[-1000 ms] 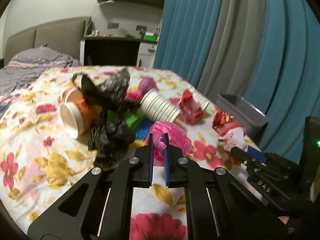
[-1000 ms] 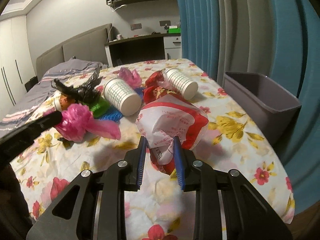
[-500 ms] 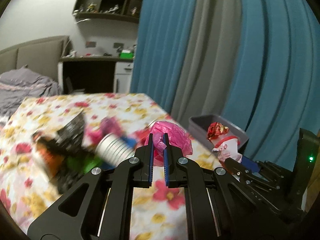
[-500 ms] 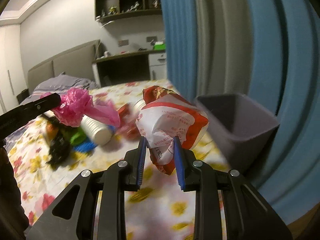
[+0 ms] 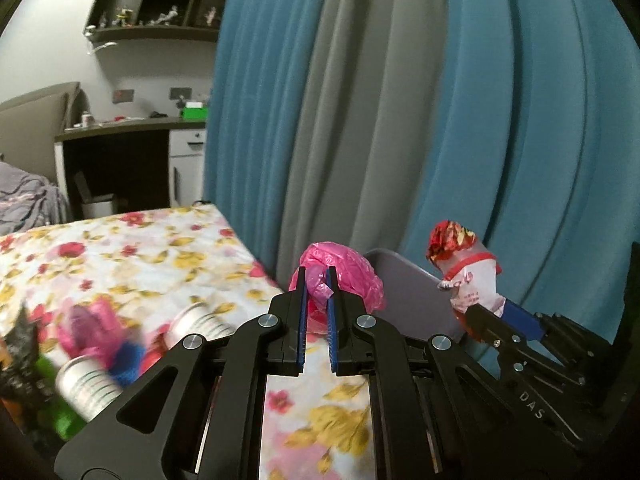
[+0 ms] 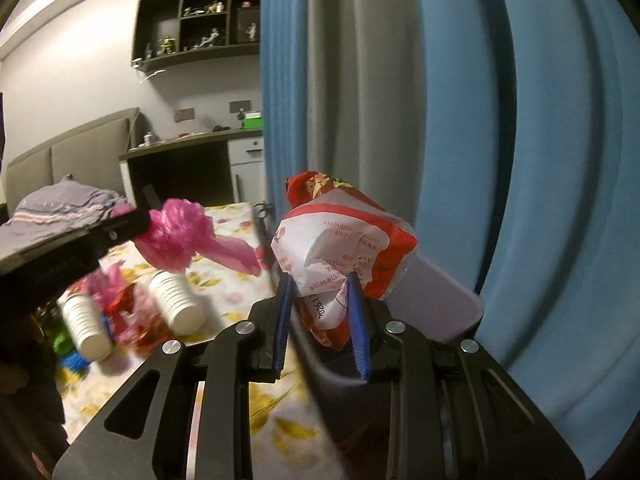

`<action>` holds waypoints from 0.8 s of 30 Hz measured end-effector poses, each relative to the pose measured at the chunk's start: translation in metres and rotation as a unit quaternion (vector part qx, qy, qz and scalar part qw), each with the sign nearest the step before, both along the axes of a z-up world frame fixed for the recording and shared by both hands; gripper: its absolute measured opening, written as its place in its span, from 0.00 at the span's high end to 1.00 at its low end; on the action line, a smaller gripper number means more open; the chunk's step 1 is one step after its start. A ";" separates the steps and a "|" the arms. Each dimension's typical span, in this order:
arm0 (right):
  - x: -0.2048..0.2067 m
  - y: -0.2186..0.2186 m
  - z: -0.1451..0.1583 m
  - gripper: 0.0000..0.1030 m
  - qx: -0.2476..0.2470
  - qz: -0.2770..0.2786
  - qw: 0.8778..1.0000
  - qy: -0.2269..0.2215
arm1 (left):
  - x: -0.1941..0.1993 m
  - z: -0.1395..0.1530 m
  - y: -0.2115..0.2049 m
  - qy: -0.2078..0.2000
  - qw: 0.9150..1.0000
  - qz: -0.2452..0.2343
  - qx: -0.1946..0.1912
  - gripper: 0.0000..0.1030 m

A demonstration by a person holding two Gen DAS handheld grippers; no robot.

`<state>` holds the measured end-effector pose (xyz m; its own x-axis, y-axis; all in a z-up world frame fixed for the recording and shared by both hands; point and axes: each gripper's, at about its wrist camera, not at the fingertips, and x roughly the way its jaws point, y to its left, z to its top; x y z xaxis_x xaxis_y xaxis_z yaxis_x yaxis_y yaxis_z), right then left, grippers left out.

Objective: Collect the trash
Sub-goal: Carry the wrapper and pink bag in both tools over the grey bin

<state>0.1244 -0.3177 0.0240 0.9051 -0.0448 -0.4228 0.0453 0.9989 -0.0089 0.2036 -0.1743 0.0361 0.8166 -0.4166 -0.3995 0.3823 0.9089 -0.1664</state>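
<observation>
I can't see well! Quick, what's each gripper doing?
Left gripper: closed on the pink plastic bag.
Right gripper: closed on the red-and-white wrapper.

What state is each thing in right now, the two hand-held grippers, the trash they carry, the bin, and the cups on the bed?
Left hand-held gripper: shut on pink plastic bag.
Pink plastic bag: crumpled, held in the air.
Right hand-held gripper: shut on red and white wrapper.
Red and white wrapper: crumpled, held above the grey bin.
Grey bin: open-topped, inside hidden.
Paper cups: lying on their sides.
</observation>
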 end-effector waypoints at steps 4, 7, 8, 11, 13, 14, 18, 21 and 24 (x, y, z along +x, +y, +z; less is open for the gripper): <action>0.016 -0.017 -0.005 0.73 0.003 -0.011 1.000 0.003 | 0.017 -0.004 -0.019 0.004 1.000 -0.014 0.000 0.92; 0.026 -0.027 -0.011 0.73 0.008 -0.017 1.000 0.010 | 0.027 -0.009 -0.032 0.008 1.000 -0.022 0.002 0.92; 0.028 -0.030 -0.012 0.73 0.009 -0.018 1.000 0.012 | 0.030 -0.011 -0.036 0.011 1.000 -0.026 0.002 0.92; 0.033 -0.036 -0.017 0.73 0.014 -0.022 0.999 0.020 | 0.039 -0.017 -0.045 0.020 0.999 -0.029 0.003 0.92; 0.038 -0.040 -0.019 0.73 0.015 -0.025 0.999 0.025 | 0.047 -0.021 -0.051 0.026 0.999 -0.032 0.001 0.92; 0.039 -0.041 -0.020 0.73 0.016 -0.025 0.999 0.027 | 0.052 -0.023 -0.053 0.029 0.999 -0.032 0.001 0.92; 0.043 -0.045 -0.024 0.72 0.018 -0.029 0.999 0.032 | 0.059 -0.029 -0.061 0.033 0.999 -0.037 0.006 0.92; 0.047 -0.047 -0.027 0.72 0.021 -0.031 0.999 0.035 | 0.066 -0.032 -0.066 0.035 0.998 -0.041 0.010 0.92; 0.051 -0.049 -0.029 0.72 0.023 -0.033 0.998 0.038 | 0.071 -0.038 -0.072 0.042 0.998 -0.045 0.011 0.92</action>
<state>0.1758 -0.3663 -0.0048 0.8660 -0.0829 -0.4931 0.1127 0.9931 0.0309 0.2750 -0.2467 -0.0016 0.7400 -0.4771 -0.4740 0.4480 0.8754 -0.1816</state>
